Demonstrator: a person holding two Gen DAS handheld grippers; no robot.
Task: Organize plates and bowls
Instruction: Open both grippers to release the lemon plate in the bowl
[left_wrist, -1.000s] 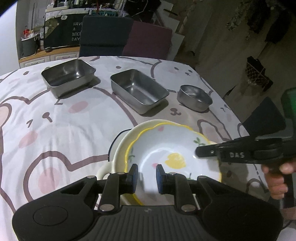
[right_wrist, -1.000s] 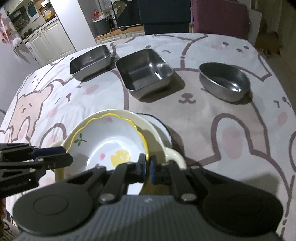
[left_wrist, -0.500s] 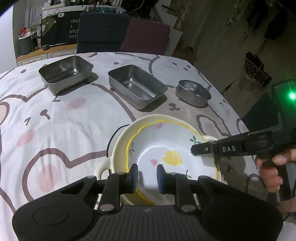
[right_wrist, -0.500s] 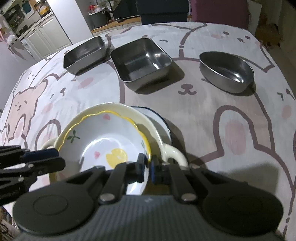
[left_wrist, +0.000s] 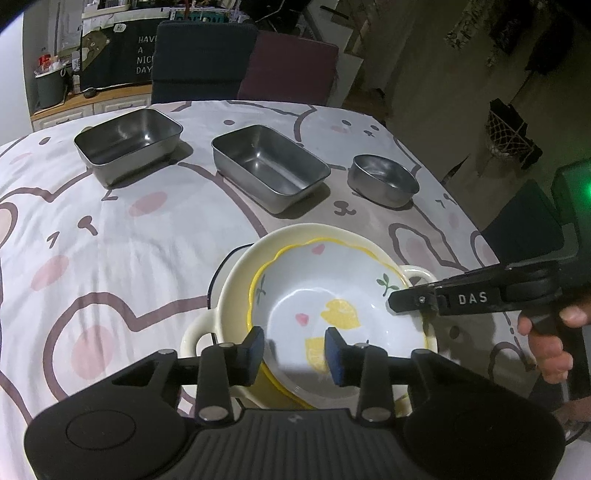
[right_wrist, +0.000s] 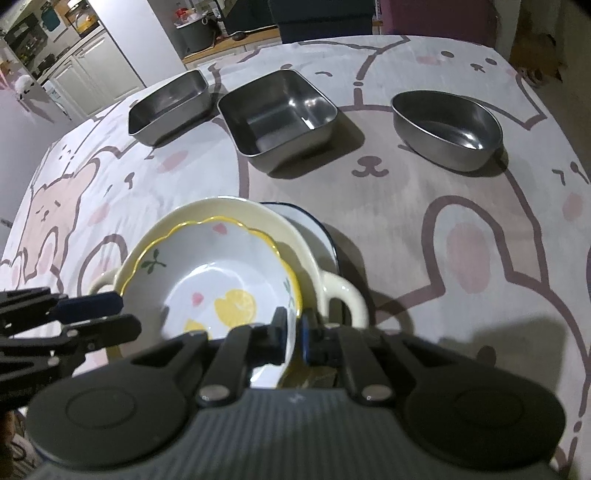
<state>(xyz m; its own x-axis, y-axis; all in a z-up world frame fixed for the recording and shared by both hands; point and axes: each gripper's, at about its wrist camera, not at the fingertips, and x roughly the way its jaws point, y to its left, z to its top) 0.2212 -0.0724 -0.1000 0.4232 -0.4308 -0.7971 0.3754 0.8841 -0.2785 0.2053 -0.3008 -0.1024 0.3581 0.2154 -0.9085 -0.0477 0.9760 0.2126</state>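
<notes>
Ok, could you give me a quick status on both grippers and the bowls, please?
Left gripper just opened, astride floral bowl rim. Right gripper closed on same rim. Bowl nested in cream bowl. Nothing in the way.

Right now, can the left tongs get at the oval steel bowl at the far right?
Probably yes. The left tongs stand open over the scalloped yellow-rimmed bowl, pressing on nothing. Bare tablecloth lies between the stack and the oval steel bowl; only the right tongs are nearby.

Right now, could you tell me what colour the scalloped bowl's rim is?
Yellow, clearest in the right wrist view on the scalloped bowl.
</notes>
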